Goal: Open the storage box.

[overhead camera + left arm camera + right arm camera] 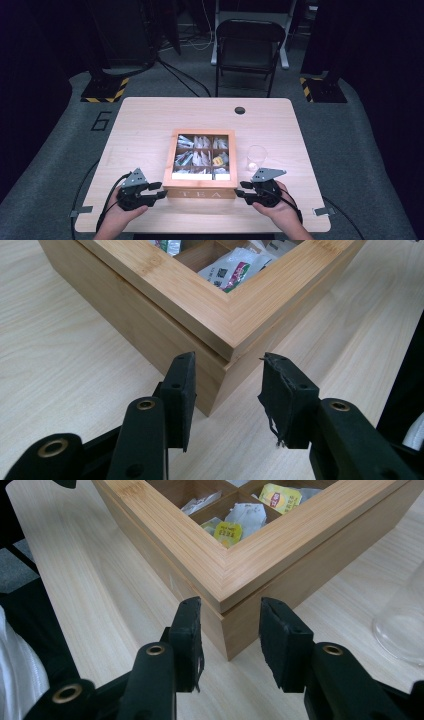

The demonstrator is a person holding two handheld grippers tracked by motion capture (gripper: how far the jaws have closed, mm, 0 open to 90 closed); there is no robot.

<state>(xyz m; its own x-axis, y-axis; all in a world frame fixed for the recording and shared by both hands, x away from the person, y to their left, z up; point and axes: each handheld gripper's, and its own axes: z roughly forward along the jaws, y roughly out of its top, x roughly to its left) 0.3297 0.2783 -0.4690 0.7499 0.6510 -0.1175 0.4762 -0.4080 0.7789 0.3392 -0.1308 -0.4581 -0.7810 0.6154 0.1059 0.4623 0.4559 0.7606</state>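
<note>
Centrally, one wooden tea box (200, 180) sat on the light wood table (145, 120), its front face lettered TEA and its top framed around nine compartments in three rows of three, most holding tea bags (200, 144); an exact count of the bags could not be made, though one yellow sachet (218, 160) stood out in the middle row on the right. At about three o'clock from the box, just beside it but apart, stood one clear glass (256, 157), upright. Two grippers flanked the box's near corners. At about seven o'clock, the left gripper (159, 189) was held in the person's left hand (120, 212), its jaws parted with nothing between them, the box's near-left corner (222, 365) just ahead of the gap. At about five o'clock, the right gripper (239, 194) rested in the right hand (280, 207), jaws likewise spread and empty, pointing at the near-right corner (225, 607). At twelve o'clock, beyond the table, one dark folding chair (248, 47) stood on the grey floor, and one small dark round hole (240, 110) marked the table's far edge.
</note>
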